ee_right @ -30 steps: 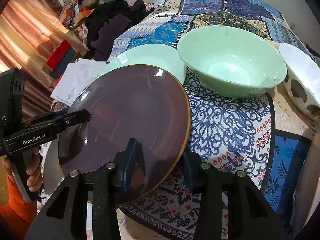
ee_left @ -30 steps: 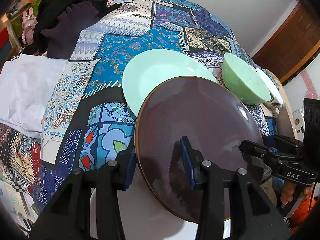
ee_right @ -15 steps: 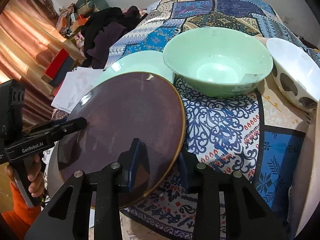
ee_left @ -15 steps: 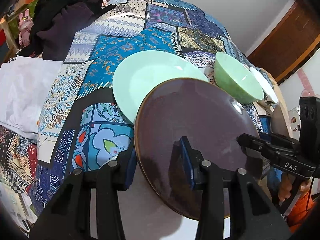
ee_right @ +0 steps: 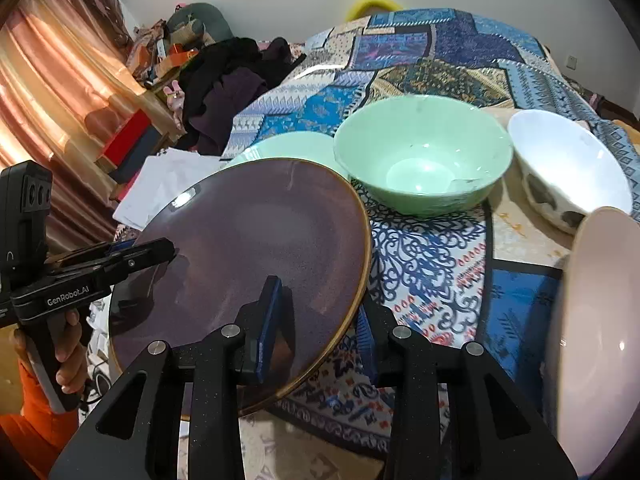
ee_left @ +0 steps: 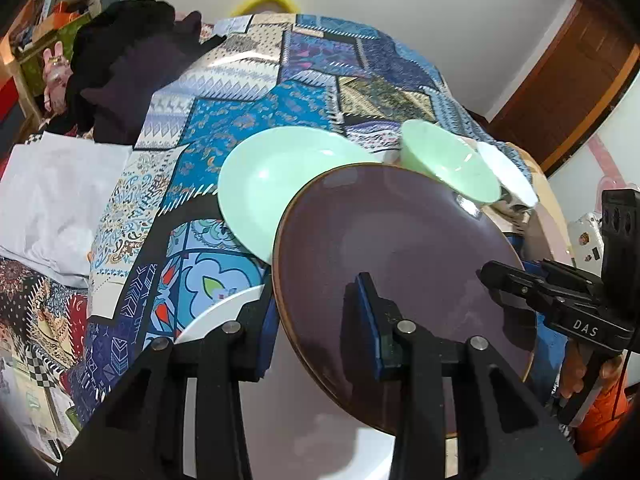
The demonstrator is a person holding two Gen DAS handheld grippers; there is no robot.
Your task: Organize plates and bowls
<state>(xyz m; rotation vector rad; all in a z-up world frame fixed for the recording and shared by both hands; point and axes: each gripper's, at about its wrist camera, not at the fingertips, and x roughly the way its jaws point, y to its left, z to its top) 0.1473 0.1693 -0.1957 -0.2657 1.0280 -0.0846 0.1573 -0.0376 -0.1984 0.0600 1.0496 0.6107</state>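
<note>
You've got the purple plate [ee_left: 400, 248] pinched from both sides: your left tongs [ee_left: 320, 312] clamp its near-left rim, one blue pad on top and one underneath, and your right tongs [ee_right: 316, 324] bite the opposite rim the same way. The plate rides tilted, off the patchwork cloth [ee_right: 432, 256], overlapping the mint plate [ee_left: 272, 176] that lies flat beyond it. I read this as a carry toward that mint plate, to stack on it.

Keep both grips level with each other, or the plate will twist between the pads. Bring the far edge down first over the mint plate, centre it, then lower the near edge. Let go with one side only once the plate sits flat.

Watch the green bowl [ee_right: 424, 152]: it stands just beside the purple plate's far rim, with the white bowl [ee_right: 568, 172] next to it.

A white plate [ee_left: 224, 316] peeks out under your left tongs, mostly covered. At the right edge of the right wrist view a pale dish [ee_right: 592, 320] is cut off and blurred; plate or bowl, I can't say. Whether the purple plate's far rim already touches the mint plate is hidden.
</note>
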